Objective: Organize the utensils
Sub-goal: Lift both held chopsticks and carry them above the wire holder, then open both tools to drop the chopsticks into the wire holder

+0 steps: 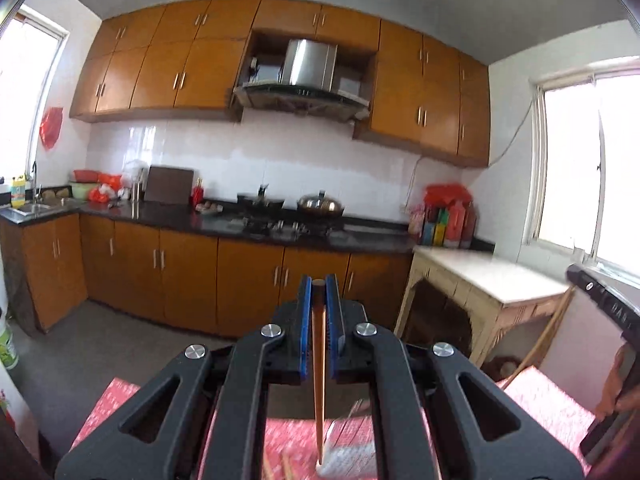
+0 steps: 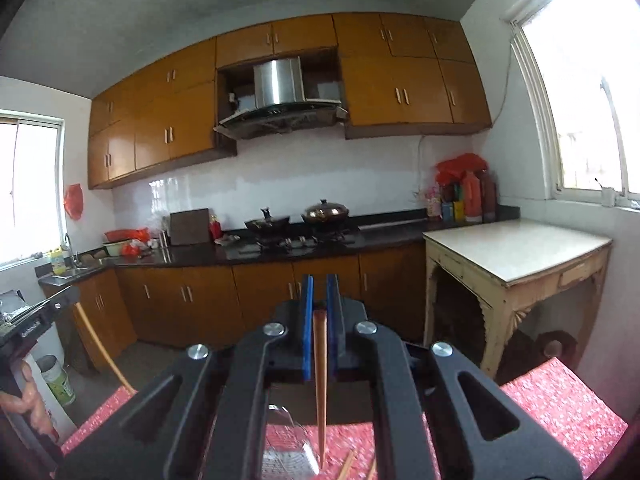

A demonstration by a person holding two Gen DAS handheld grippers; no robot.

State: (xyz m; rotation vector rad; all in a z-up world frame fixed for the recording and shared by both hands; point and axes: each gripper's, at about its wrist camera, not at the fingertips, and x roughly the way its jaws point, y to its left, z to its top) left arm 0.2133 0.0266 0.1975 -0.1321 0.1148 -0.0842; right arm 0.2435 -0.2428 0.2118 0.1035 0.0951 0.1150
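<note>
Glossy orange cabinets (image 1: 180,272) behind tongs (image 1: 319,284) pinching tapered, seemingly wooden chopstick (image 1: 319,360)

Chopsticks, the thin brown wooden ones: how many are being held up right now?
2. One thin brown wooden chopstick hangs clamped in the left gripper; another in the right gripper. More lie partly hidden on the red patterned tablecloth.

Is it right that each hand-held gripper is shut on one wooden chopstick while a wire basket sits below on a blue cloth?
Not quite: the cloth is red-patterned, not blue, as the right wrist view shows. The rest stands: the left hand-held gripper and right hand-held gripper each clamp one wooden chopstick, with the wire basket below.
</note>
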